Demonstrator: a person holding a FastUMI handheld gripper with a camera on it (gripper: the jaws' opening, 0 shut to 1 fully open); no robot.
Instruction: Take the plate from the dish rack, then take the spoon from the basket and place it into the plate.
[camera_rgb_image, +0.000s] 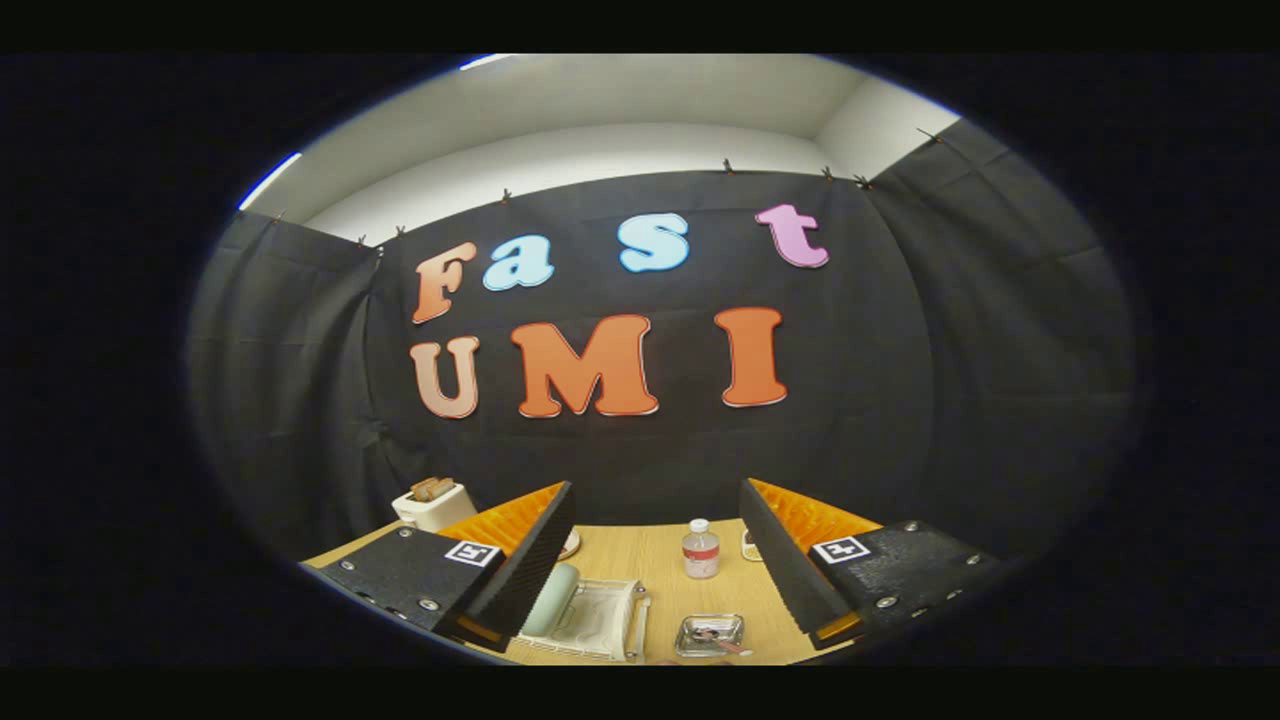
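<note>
A fisheye view looks forward along a hand-held gripper (655, 570), raised above a light wooden table (660, 575) in a booth walled with black cloth. The two fingers rise from the lower left and lower right of the frame, spread wide apart with nothing between them but open tabletop far below.

In the lower centre, just right of the left finger, sits a white dish rack (600, 625). A pale green plate (550, 600) stands on edge in the rack's left side, partly hidden behind the finger. To the right of the rack, near the bottom of the frame, is a small shiny metal basket (708, 635) holding a utensil that is probably the spoon, though it is too small to tell for sure. Beyond the basket, at centre, stands a small clear bottle (700, 549) with a white cap and red label. A cream toaster (434, 506) with bread in its slots sits at the table's far left edge.

Judging from this, the task has not started: the plate is still in the rack, the basket looks untouched, and the gripper holds nothing. Both pickups and the final placement are left to do.
</note>
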